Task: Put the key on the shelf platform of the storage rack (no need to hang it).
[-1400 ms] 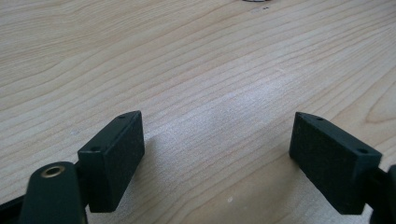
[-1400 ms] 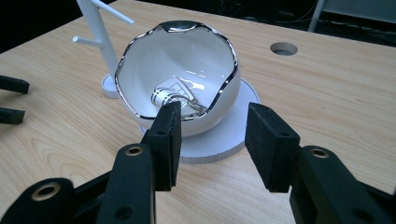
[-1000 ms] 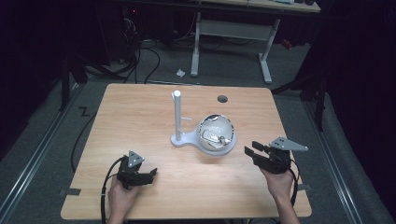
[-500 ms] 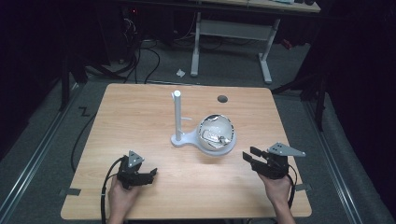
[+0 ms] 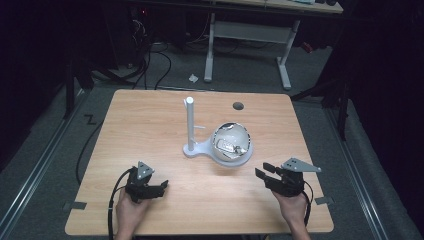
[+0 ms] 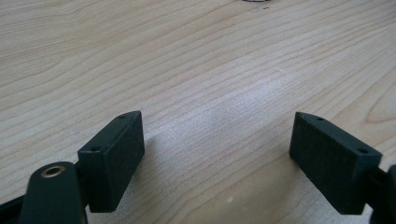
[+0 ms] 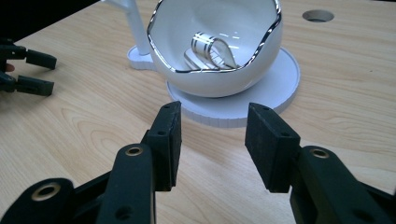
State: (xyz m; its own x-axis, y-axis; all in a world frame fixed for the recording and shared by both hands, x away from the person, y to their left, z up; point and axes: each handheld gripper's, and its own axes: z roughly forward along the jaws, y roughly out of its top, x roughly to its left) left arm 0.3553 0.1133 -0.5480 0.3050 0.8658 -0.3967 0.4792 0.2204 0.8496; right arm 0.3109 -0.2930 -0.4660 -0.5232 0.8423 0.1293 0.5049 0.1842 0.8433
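Left hand-held gripper (image 5: 159, 187): jaws wide apart, holding nothing, low over the table (image 5: 150, 130) near its front-left.
Right hand-held gripper (image 5: 264, 171): jaws parted, holding nothing, aimed at the bowl.
Bowl (image 5: 231, 141): white, silver-rimmed, on a round white stand (image 7: 280, 84) mid-table.

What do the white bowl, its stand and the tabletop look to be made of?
Bowl: glossy white, likely glazed ceramic, judging by the sharp highlights and the mirror-like silver band on its wavy rim. Stand: matte white, probably plastic; its disc edge looks finely ribbed. Tabletop: pale wood or wood-look laminate, with visible grain lines.
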